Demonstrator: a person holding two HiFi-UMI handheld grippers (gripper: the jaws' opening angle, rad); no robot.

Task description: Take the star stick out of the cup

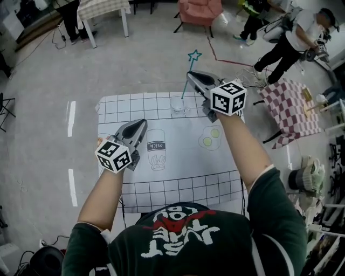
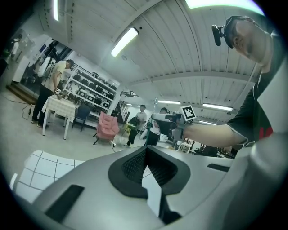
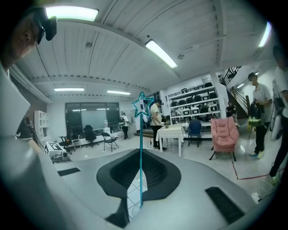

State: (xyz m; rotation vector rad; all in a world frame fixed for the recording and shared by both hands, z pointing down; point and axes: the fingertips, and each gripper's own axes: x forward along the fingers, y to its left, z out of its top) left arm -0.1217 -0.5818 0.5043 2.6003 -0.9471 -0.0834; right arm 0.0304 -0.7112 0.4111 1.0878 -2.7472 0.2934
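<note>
- The right gripper (image 1: 191, 76) (image 3: 140, 155) is raised over the far edge of the table (image 1: 178, 183), and its jaws are clamped on the thin shaft of the star stick (image 1: 191, 66) (image 3: 141, 134)
- The teal stick stands nearly upright in that grip, with its outlined star at the top and its lower end poking out below the jaws
- In the head view that lower end sits right at the rim of the clear cup (image 1: 178, 105); whether it is inside the cup or just above it cannot be told
- The cup stands upright on the table's far edge, just beside the right gripper
- The left gripper (image 1: 141, 125) (image 2: 145, 150) hangs over the table's left part, well apart from the cup; its jaws meet at the tips with nothing between them
- The table carries a white cloth with a grid border, a drawn milk bottle (image 1: 156, 148) near the left gripper and drawn fried eggs (image 1: 209, 138) under the right forearm
- A pink armchair (image 1: 199, 11) (image 3: 223, 134) stands on the floor beyond the table
</note>
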